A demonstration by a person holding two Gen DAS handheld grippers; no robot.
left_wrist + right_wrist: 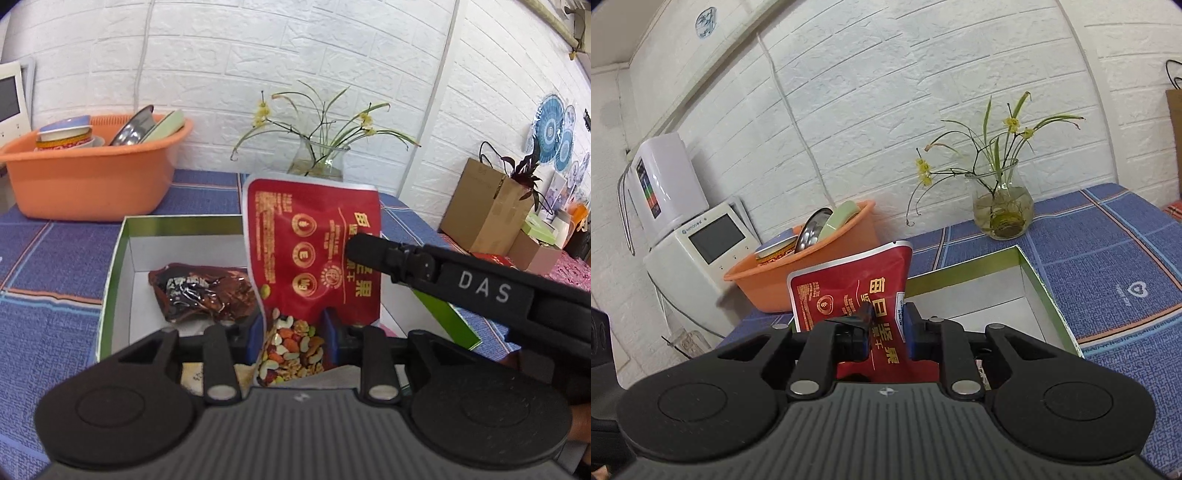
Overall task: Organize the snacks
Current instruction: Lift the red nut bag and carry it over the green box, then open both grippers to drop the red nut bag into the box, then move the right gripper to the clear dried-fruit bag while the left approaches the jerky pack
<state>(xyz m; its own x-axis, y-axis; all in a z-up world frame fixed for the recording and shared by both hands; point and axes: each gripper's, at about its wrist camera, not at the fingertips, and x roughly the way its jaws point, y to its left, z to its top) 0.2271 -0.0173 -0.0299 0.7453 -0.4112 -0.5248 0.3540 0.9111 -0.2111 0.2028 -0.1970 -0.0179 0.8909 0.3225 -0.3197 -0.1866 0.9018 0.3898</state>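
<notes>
Left tongs (293, 332): blue pads clamped on the lower end of a red nut pouch (314, 240), held upright.
Right tongs (373, 251): reaching in, tip at the pouch's edge.
Box (114, 266): green-rimmed, open, on the blue checked worktop (51, 258).
Inside: dark brown snack packet (203, 291).

I see a red foil nut-mix pouch (314, 243) upright over a green-rimmed white cardboard box (122, 251) holding a dark brown snack packet (201, 291).
</notes>
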